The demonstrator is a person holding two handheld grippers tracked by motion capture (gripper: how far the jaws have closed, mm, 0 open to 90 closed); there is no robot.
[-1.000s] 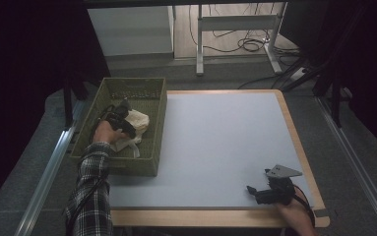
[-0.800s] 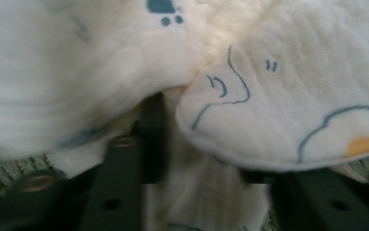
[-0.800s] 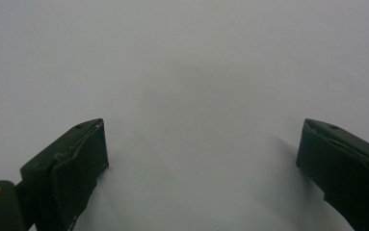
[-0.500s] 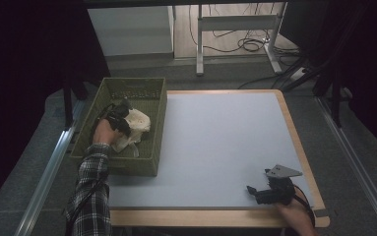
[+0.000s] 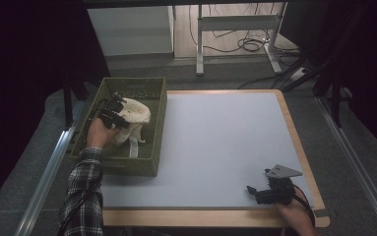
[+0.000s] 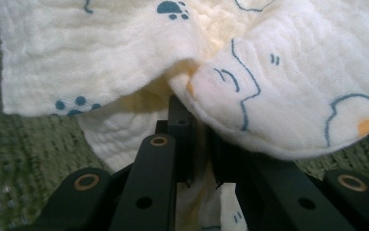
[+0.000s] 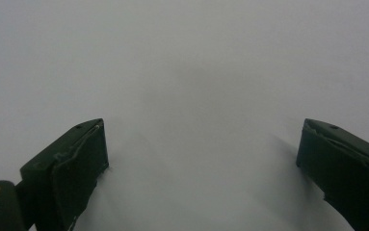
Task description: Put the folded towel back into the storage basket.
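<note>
**Left gripper clamped on printed cloth inside green basket; right gripper idle on table**

The left gripper (image 5: 113,114) is inside the olive-green slatted plastic basket (image 5: 154,128), which stands at the left edge of the pale grey table top with a light wooden border (image 5: 215,142). In the left gripper view its two black jaws are drawn close together with a fold of cream muslin cloth printed with blue paw marks and line drawings (image 6: 278,82) pinched between them — only a narrow slit of fabric separates the jaw tips. The cloth bunches over and around the jaws; part of it hangs below them, and the green weave of the basket shows to either side.

From the high view the cloth (image 5: 134,115) sits in the middle of the basket as a rounded heap, just beside the far side of the left hand (image 5: 99,132). A white strip of it trails down toward the near wall of the basket. The sleeve on that arm is a dark plaid (image 5: 82,196).

The right gripper (image 5: 267,191) rests low over the near right corner of the table, well apart from the basket, with its grey three-cornered plate (image 5: 283,171) on top. In the right gripper view its jaws stand widely spread — nothing between them but bare grey table surface (image 7: 187,96). The right hand (image 5: 294,216) grips it from the near edge.
</note>
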